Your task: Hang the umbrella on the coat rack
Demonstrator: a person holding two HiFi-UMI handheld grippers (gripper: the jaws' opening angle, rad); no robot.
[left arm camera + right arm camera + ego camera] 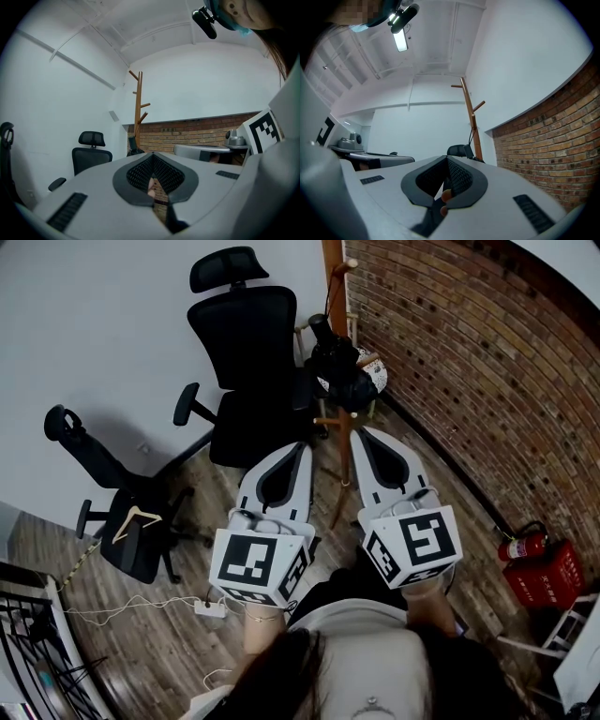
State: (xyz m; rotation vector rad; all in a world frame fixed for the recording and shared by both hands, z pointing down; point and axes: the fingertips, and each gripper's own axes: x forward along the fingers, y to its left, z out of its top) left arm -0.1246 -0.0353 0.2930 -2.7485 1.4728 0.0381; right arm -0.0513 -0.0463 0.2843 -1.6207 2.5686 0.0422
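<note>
- Left gripper [303, 446]: jaws together at the tip, nothing between them; marker cube at the near end.
- Right gripper [360, 431]: jaws together, empty; just beside the left one.
- Coat rack [344, 457]: wooden pole, standing between the two jaw tips and rising beyond them.
- Umbrella [339, 367]: black, bundled, against the pole just ahead of both jaw tips.
- Office chair [246, 352]: black, ahead and left of the left jaws.
- Second chair [141, 554]: well left of the left jaws; wooden hanger [137, 518] on it.
- Brick wall [469, 352]: right of the right jaws.
- Fire extinguisher [525, 546]: red, well right of the right jaws, at the wall's foot.
</note>
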